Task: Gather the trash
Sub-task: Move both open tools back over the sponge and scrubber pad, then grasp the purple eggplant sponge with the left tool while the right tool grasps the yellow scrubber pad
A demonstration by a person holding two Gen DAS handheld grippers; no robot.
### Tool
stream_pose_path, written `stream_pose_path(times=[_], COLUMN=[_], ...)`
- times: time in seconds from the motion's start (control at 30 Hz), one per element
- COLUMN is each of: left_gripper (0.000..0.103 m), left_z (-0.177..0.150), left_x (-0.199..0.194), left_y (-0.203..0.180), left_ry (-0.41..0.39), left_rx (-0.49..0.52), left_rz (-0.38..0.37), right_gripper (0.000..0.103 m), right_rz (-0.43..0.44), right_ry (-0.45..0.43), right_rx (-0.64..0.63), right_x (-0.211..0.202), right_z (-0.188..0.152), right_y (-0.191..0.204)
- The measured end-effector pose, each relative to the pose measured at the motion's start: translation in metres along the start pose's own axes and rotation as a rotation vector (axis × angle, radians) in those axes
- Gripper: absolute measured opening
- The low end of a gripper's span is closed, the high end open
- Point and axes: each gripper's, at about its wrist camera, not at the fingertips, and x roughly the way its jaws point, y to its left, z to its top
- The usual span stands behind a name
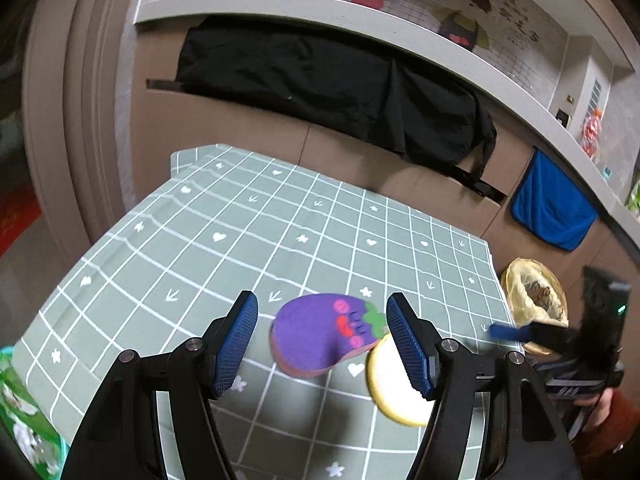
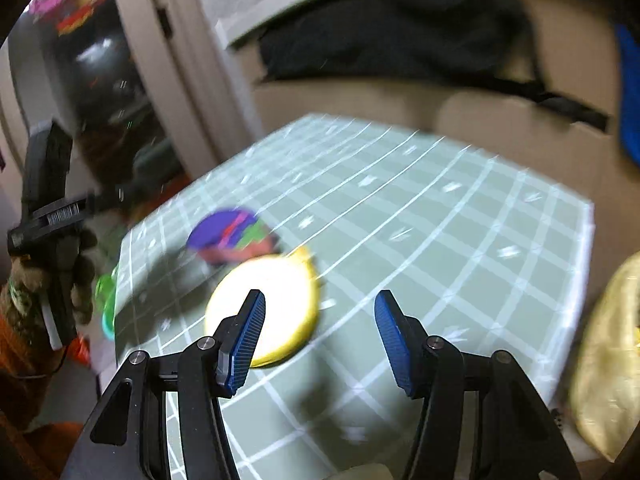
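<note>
A purple eggplant-shaped felt piece lies on the green checked tablecloth, with a round yellow-rimmed white disc beside it at its right. My left gripper is open and empty, its fingers either side of the felt piece, a little above it. My right gripper is open and empty, close above the cloth; the disc lies by its left finger, the felt piece beyond it. The right wrist view is blurred. The right gripper also shows in the left wrist view.
A bin lined with a yellow bag holding some scraps stands off the table's right edge; it also shows in the right wrist view. A green packet lies at the table's left edge. Cardboard boxes and a black bag stand behind.
</note>
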Motion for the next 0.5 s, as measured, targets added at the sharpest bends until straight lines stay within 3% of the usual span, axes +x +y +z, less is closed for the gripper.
stream_pose_path(times=[0.23,0.4,0.5], left_gripper=[0.067,0.067,0.067], left_z=[-0.013,-0.014,-0.011], left_x=[0.003,0.013,0.030], left_y=[0.023,0.033,0.033], left_ry=[0.023,0.049,0.079], left_rx=[-0.029,-0.065,-0.064], left_rz=[-0.020,-0.056,-0.079], right_gripper=[0.050,0.017,0.014], right_rz=[-0.010,0.002,0.027], right_ry=[0.097,0.082,0.048], right_rx=[0.060,-0.007,-0.005], right_x=[0.044,0.045,0.028], right_z=[-0.011,-0.009,-0.007], right_y=[0.007,0.021,0.014])
